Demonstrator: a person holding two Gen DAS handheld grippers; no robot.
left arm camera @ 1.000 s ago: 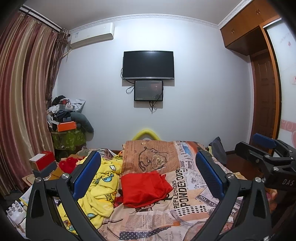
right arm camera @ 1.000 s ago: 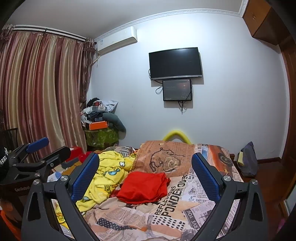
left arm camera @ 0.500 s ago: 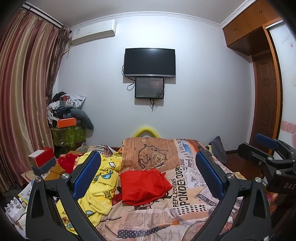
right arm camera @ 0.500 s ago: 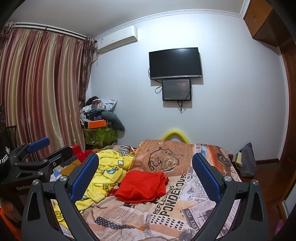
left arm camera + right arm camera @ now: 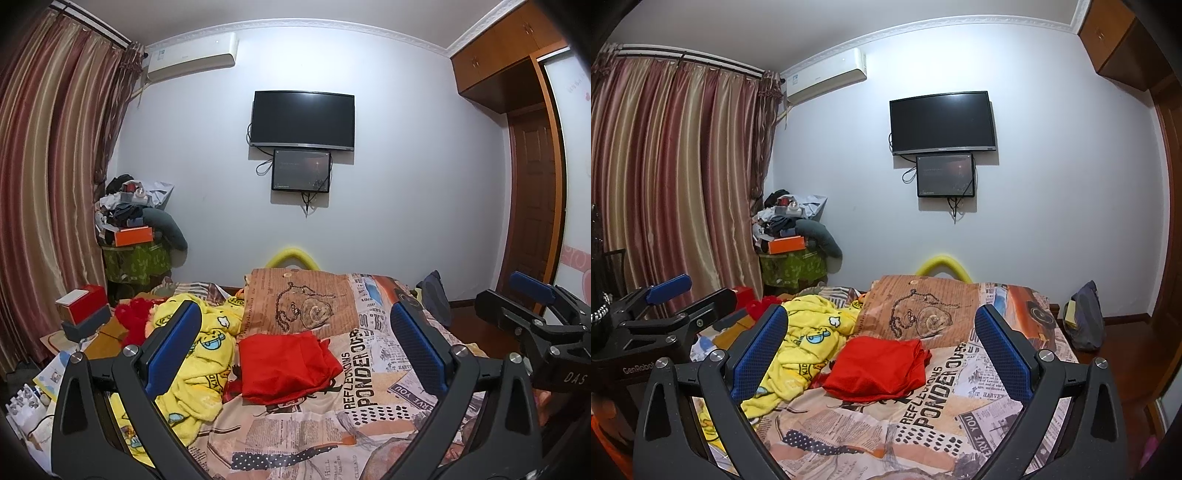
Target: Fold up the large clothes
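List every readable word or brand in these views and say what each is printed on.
"REFLECTIONS PONDER OVER": bedspread.
"YOU": bedspread, scrap near the right hand-held gripper.
"GenRobot": left hand-held gripper's body.
"DAS": right hand-held gripper's body.
"KID": yellow blanket.
Newsprint columns, air conditioner label: too small.

My left gripper (image 5: 293, 345) has matte black arms, silver pivot screws and blue textured pads (image 5: 173, 347). My right gripper (image 5: 880, 343) matches; at nine o'clock its view catches white "GenRobot" lettering on the other unit.
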